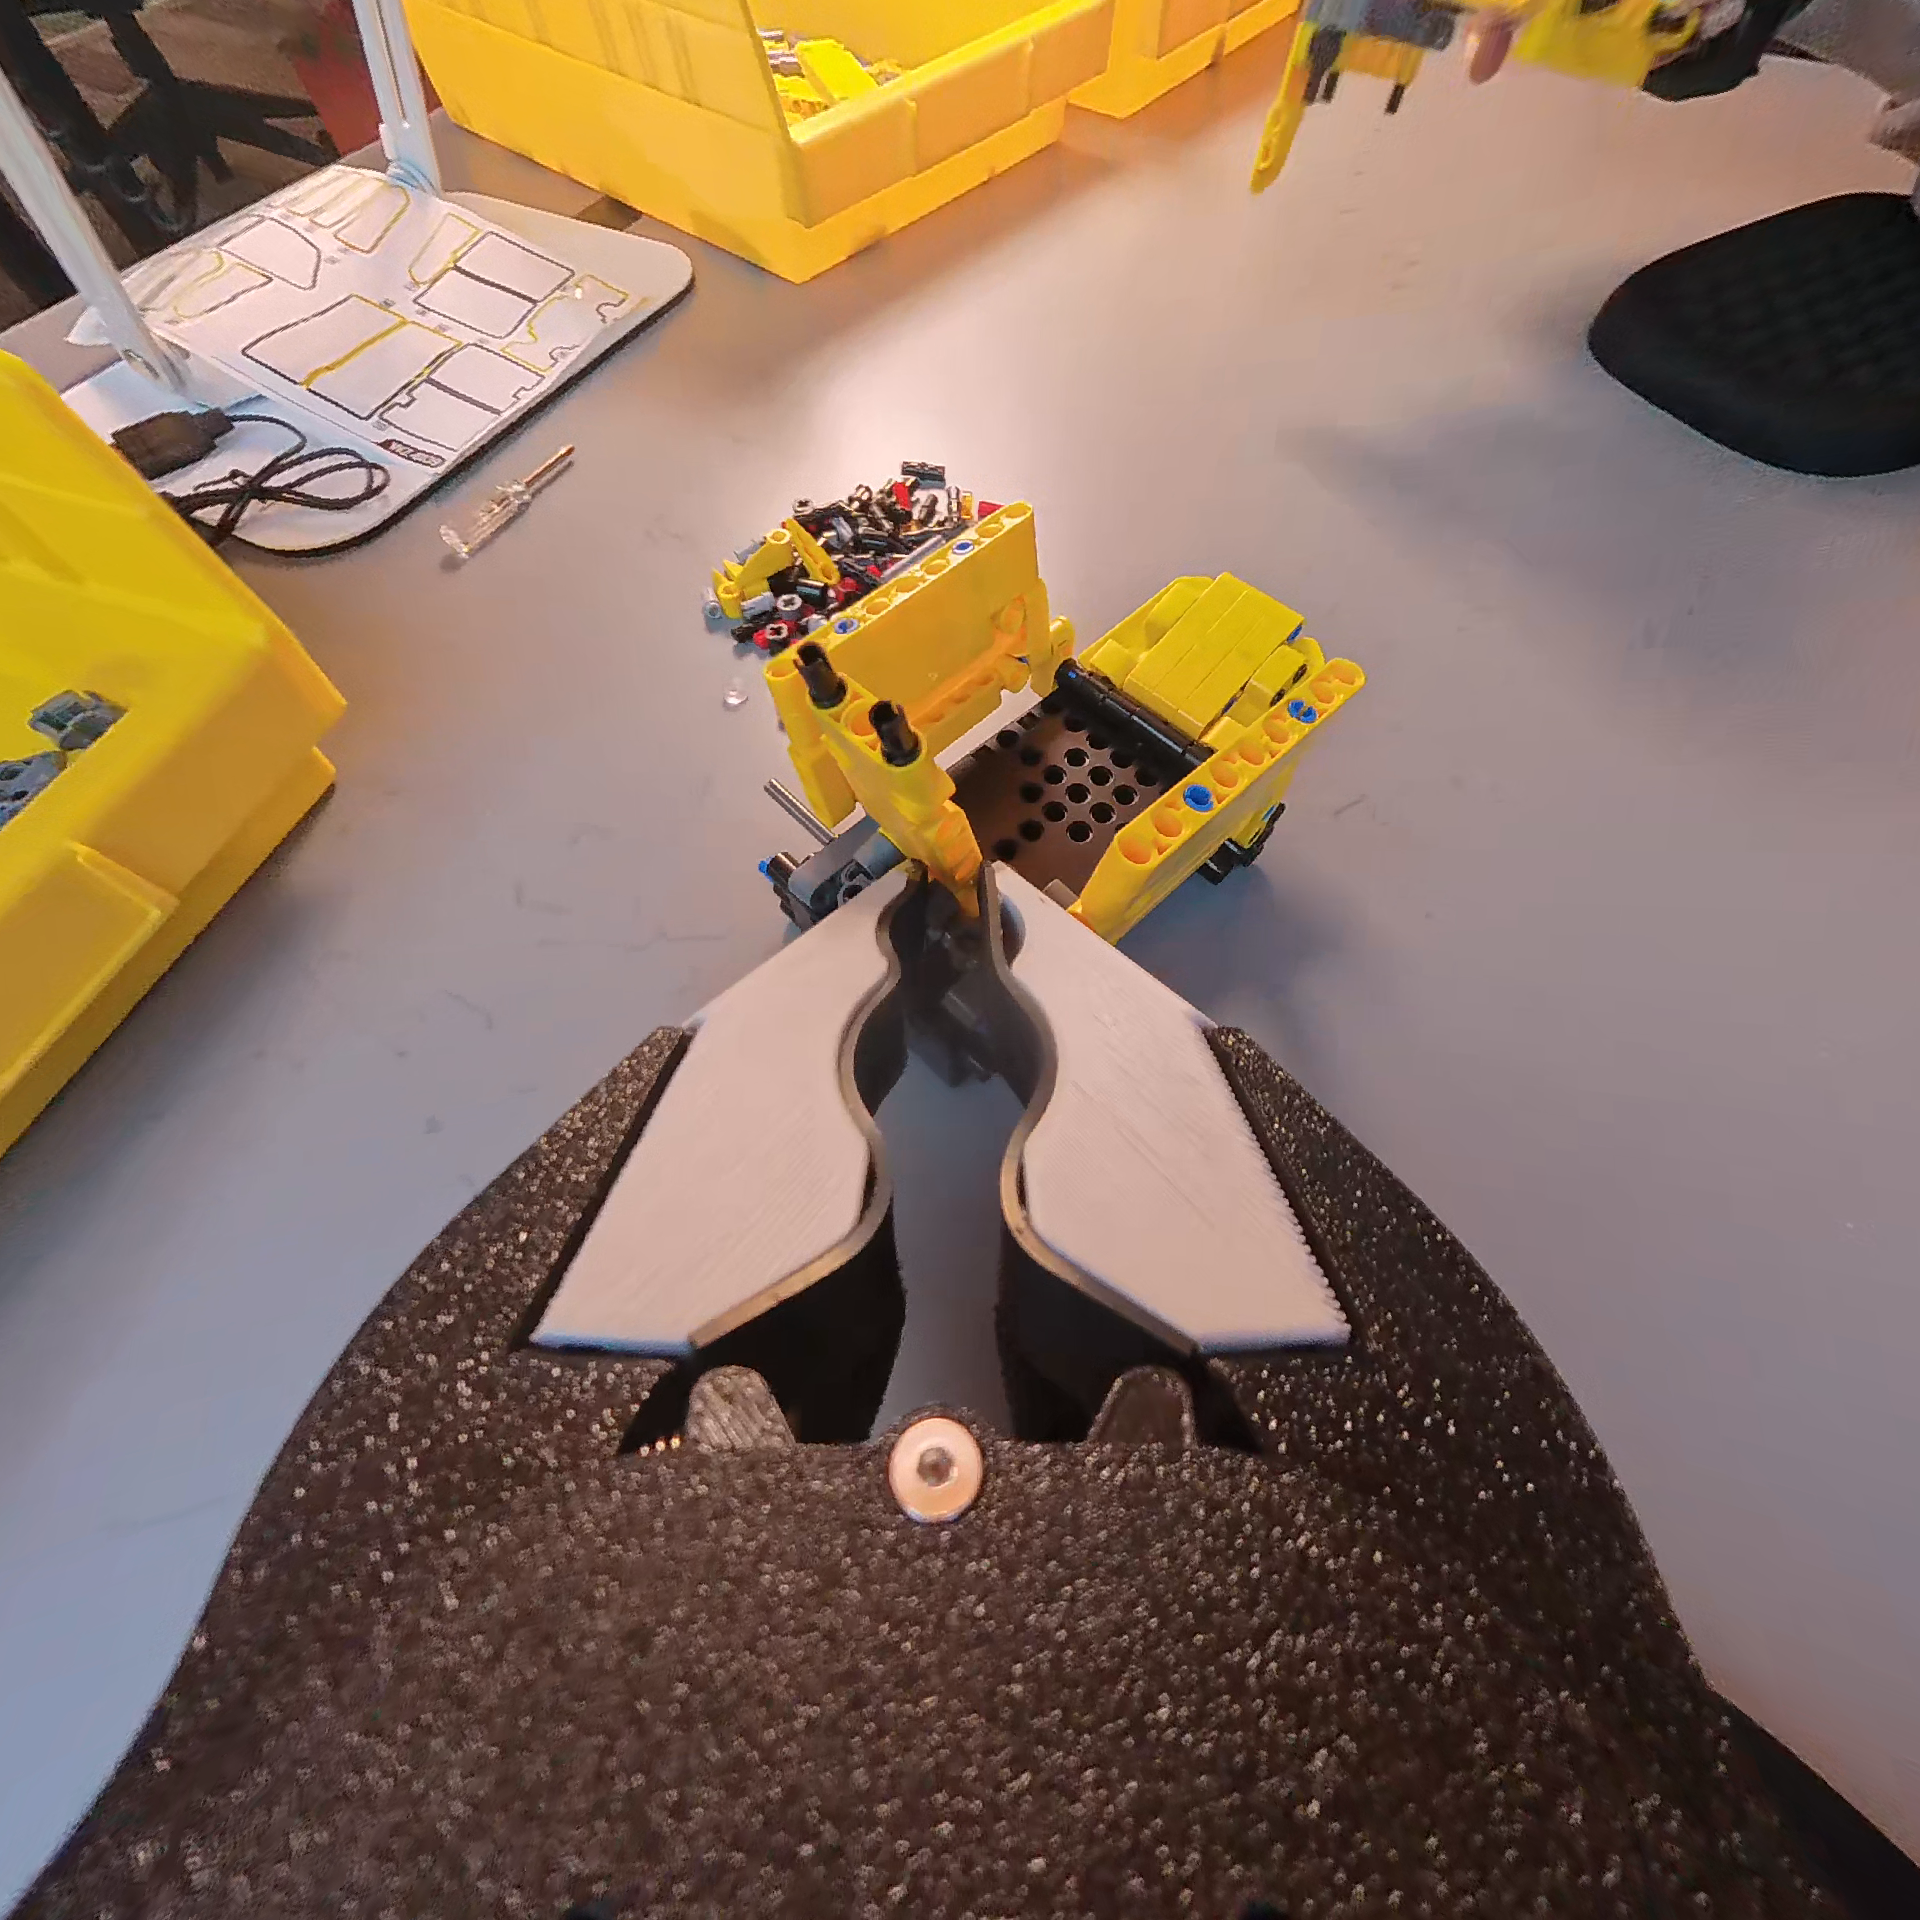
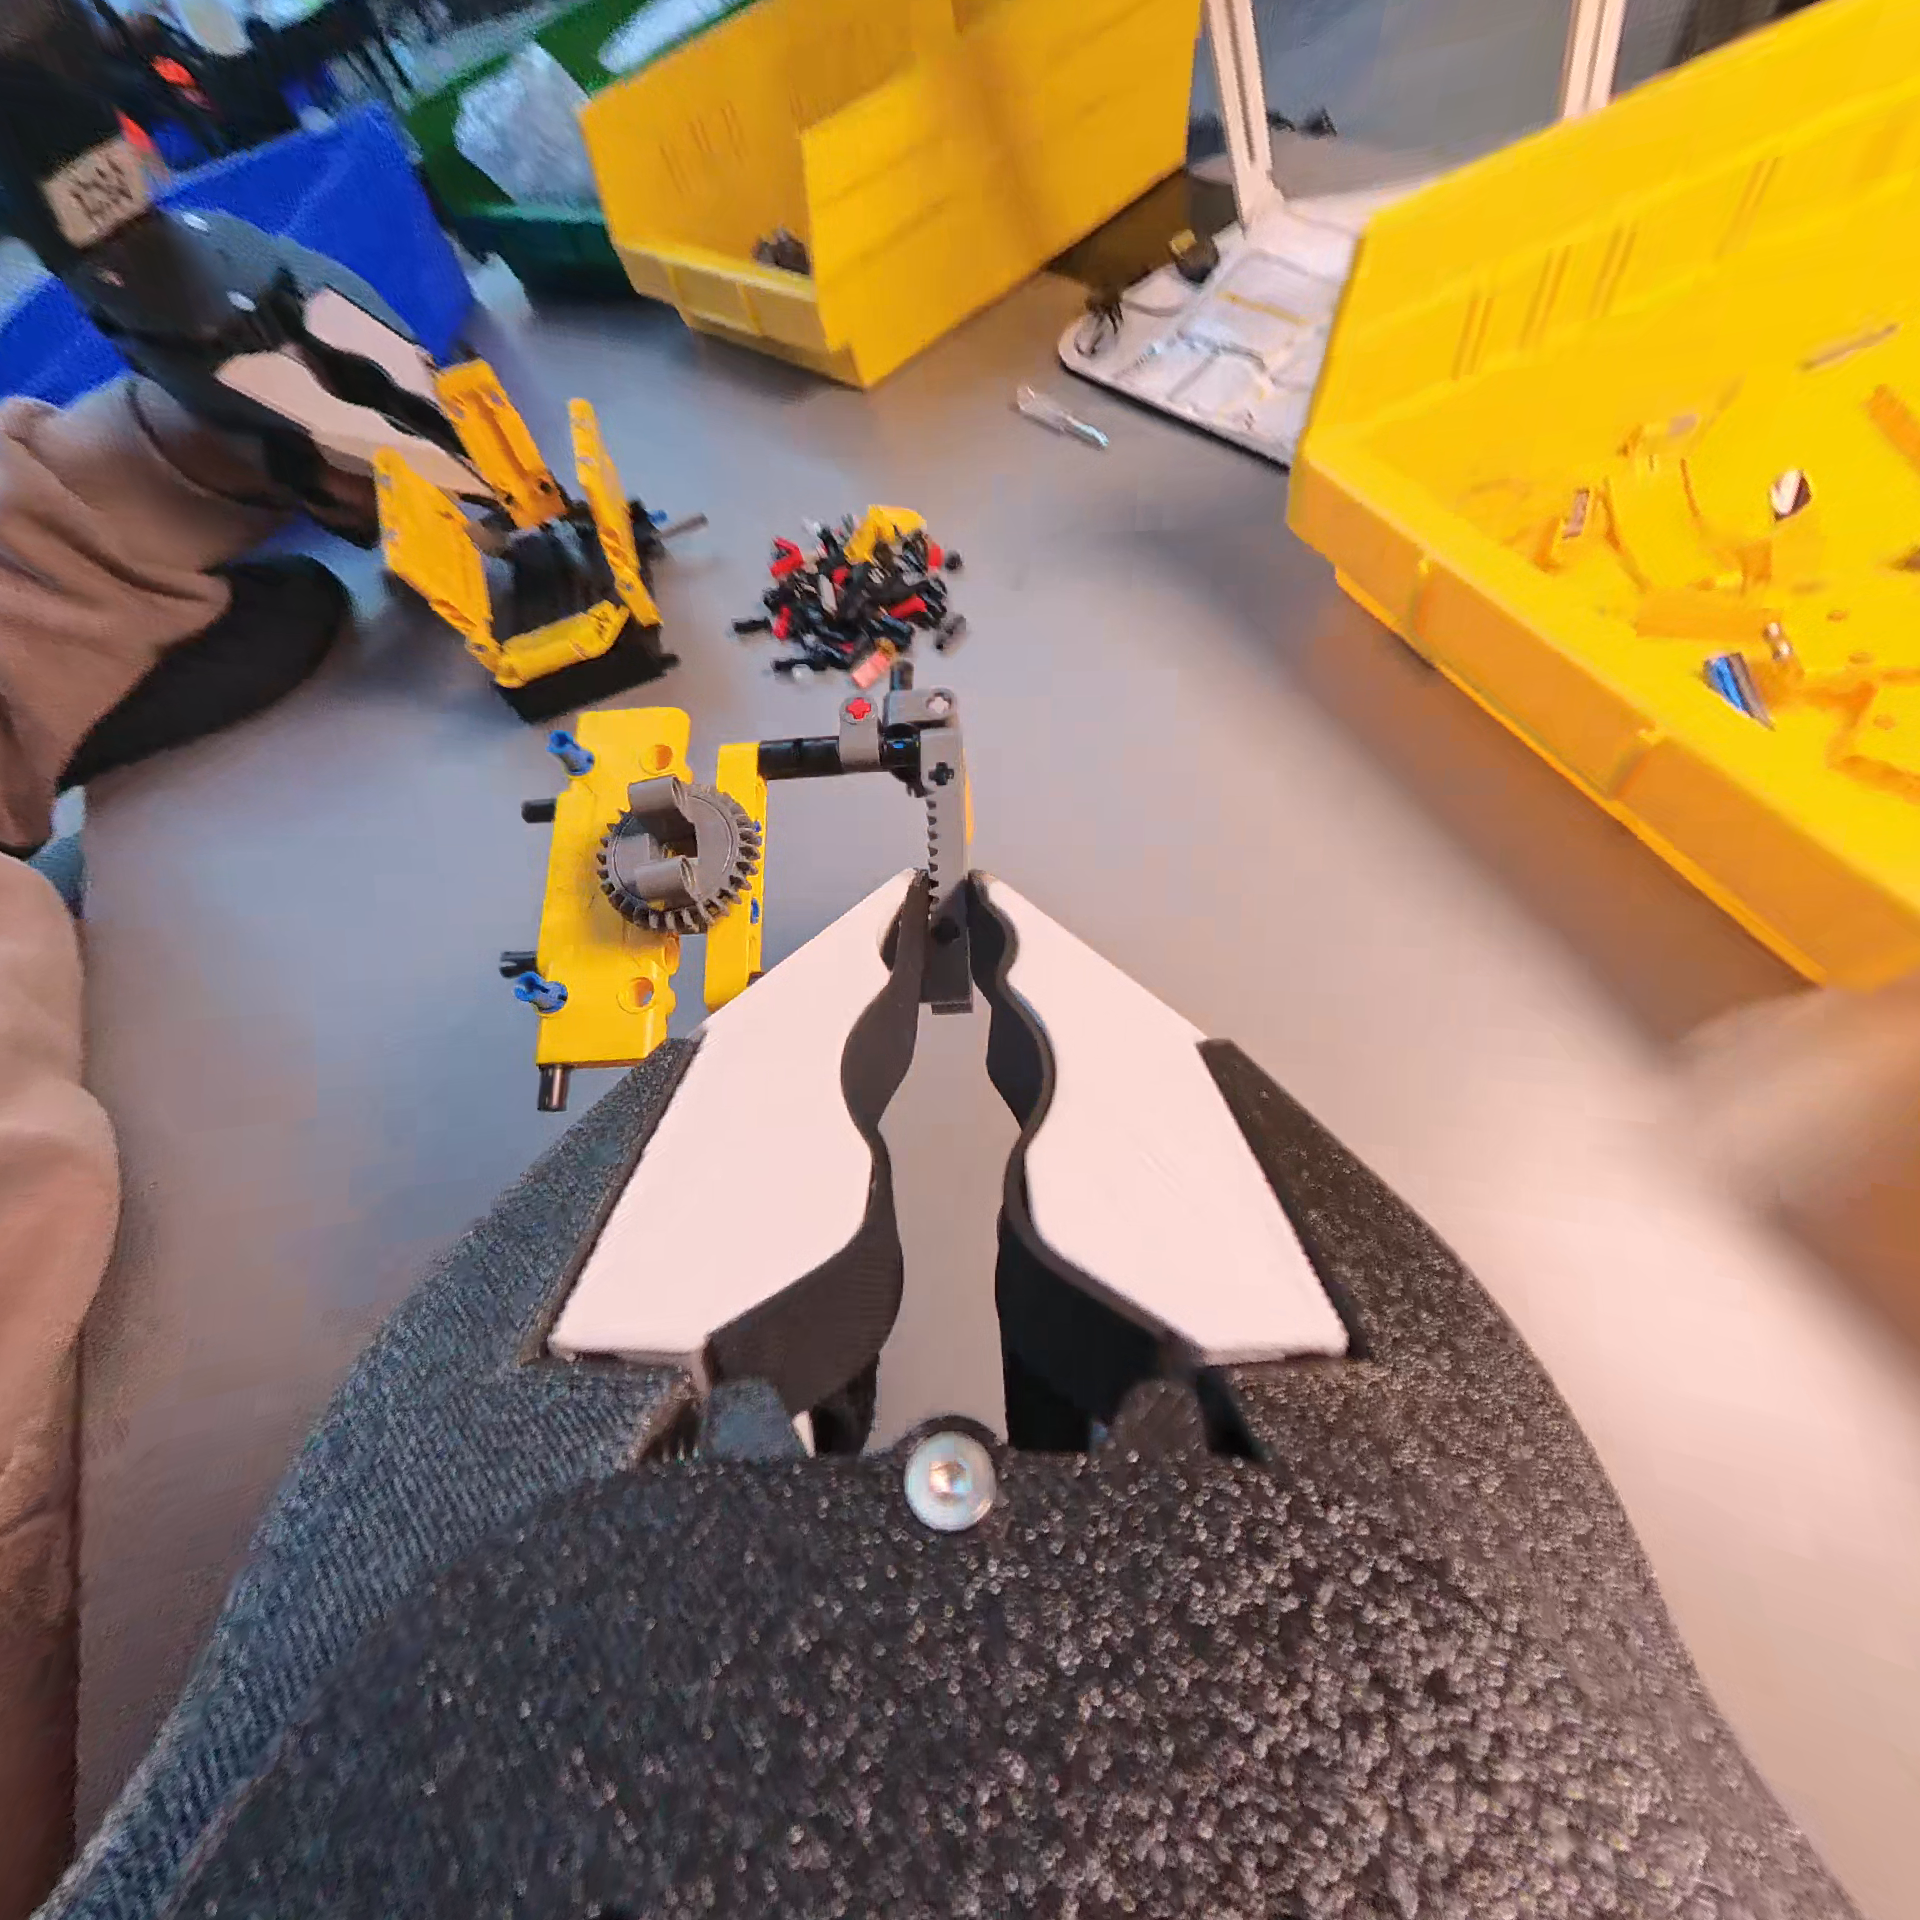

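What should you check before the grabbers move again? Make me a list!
1. Left gripper shut on the yellow truck body: ok.
2. Right gripper shut on the grey toothed bar: ok.
3. Gear block firmly joined to that bar: cannot tell.
4. Truck body resting on the table: ok.
5. Pile of small pieces apart from both grippers: ok.

I can see writing in two spots: a small dark mark at the near corner of the printed sheet (image 1: pixel 343 322) lying on the desk (image 1: pixel 1351 520), and a pale tag (image 2: pixel 96 194) on my left tool (image 2: pixel 416 416), its characters blurred
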`<state>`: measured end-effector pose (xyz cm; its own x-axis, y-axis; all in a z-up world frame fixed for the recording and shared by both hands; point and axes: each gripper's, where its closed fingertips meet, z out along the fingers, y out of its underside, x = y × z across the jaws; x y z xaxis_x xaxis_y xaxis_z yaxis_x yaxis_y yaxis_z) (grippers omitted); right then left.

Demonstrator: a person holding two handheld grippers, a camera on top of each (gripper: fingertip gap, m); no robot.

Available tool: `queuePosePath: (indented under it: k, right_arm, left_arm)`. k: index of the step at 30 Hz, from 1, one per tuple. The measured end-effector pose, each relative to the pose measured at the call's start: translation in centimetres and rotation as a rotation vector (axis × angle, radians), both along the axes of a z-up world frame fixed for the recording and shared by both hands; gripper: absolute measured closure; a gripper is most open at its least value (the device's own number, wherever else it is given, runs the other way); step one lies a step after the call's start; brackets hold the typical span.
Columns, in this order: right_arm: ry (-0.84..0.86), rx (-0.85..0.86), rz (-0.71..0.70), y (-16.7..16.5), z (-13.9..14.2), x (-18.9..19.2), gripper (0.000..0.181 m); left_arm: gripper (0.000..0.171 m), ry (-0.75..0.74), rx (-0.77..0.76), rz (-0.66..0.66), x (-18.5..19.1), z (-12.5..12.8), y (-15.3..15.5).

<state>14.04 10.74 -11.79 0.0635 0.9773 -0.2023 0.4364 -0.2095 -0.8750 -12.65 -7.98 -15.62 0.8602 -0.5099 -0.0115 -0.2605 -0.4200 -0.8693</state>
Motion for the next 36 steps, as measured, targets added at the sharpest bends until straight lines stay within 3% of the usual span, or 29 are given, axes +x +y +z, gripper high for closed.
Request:
queuePosePath:
  k: [5, 15, 19, 22, 25, 27, 29, 31, 33, 36]
  right_arm:
    - [0.145, 0.007, 0.076, -2.1, 2.3, -2.3, 0.175]
    - [0.150, -0.046, 0.124, -3.1, 0.8, -2.9, 0.175]
    - [0.163, -0.041, 0.140, -3.6, 1.1, -3.2, 0.175]
    - [0.166, -0.030, 0.152, -4.1, 1.2, -3.6, 0.175]
    - [0.186, -0.006, 0.160, -4.5, 1.7, -4.1, 0.175]
    - [0.220, 0.028, 0.157, -4.8, 2.6, -4.9, 0.175]
    - [0.268, 0.090, 0.166, -5.5, 3.8, -6.2, 0.176]
    - [0.313, 0.171, 0.170, -6.3, 5.0, -8.0, 0.175]
    - [0.343, 0.248, 0.171, -7.0, 6.0, -10.1, 0.175]
    - [0.346, 0.416, 0.116, -7.1, 6.7, -13.6, 0.176]
  left_arm:
    - [0.163, 0.001, 0.019, 0.138, -3.2, 0.7, 0.3]
    - [0.164, 0.007, 0.022, 0.576, -12.2, 1.1, -0.2]
    - [0.163, 0.022, 0.028, 0.646, -13.2, 0.8, -0.2]
    - [0.148, -0.007, 0.117, 0.661, -13.4, 2.7, -0.1]
    - [0.144, -0.022, 0.337, 0.678, -13.3, 7.1, -0.5]
    - [0.148, -0.029, 0.549, 0.644, -11.8, 11.3, -1.3]
    - [0.157, -0.129, 0.671, 0.511, -7.8, 14.2, -1.3]
    - [0.153, -0.275, 0.597, 0.315, -2.5, 14.5, 0.3]
    - [0.135, -0.447, 0.433, 0.129, 2.7, 13.6, 2.3]
    - [0.119, -0.697, 0.237, -0.049, 7.9, 12.5, 4.8]
